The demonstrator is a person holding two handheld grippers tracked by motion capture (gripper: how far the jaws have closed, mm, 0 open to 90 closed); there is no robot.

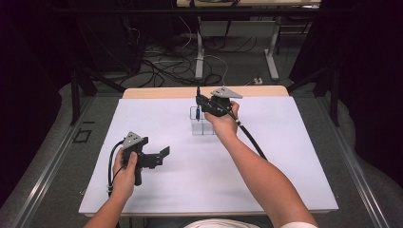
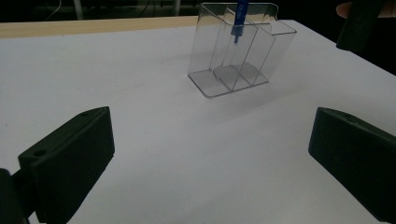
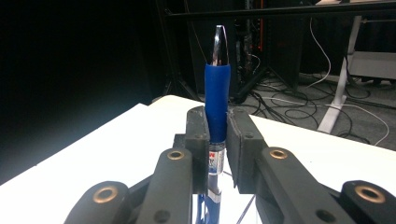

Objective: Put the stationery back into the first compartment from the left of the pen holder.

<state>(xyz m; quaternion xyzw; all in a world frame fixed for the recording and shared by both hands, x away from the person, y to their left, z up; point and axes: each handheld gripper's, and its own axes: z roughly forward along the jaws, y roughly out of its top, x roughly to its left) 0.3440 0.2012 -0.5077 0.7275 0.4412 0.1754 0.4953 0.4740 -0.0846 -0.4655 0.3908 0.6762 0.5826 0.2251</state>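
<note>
Blue pen (image 3: 217,100) clamped upright between the pads of the right gripper (image 3: 217,126), silver tip uppermost, lower end already down inside the clear holder (image 2: 233,56). Stands near the far edge of the table (image 1: 285,156), about midway along it. Left gripper (image 1: 159,156) resting toward the near left corner, jaws wide apart with nothing between them, well clear of the holder.

To finish the drop well:
- Hold the pen vertical and lower it straight, so the barrel slides between the dividers rather than scraping one.
- Ease off the grip only once the bottom end meets the floor of the compartment, or sits just above it; a release from higher risks a bounce or a tipped holder.
- Open fully, then lift straight up, clear of the tip.
- Bring the left gripper over to steady the holder only if it starts to slide on the smooth white surface.

Hard to make out: probably the middle compartment, though the transparent walls overlap in the left gripper view and blur that reading. Bottom end of the pen cut off in the right gripper view. In the high view, hand and gripper cover most of the pen and the top of the holder.
</note>
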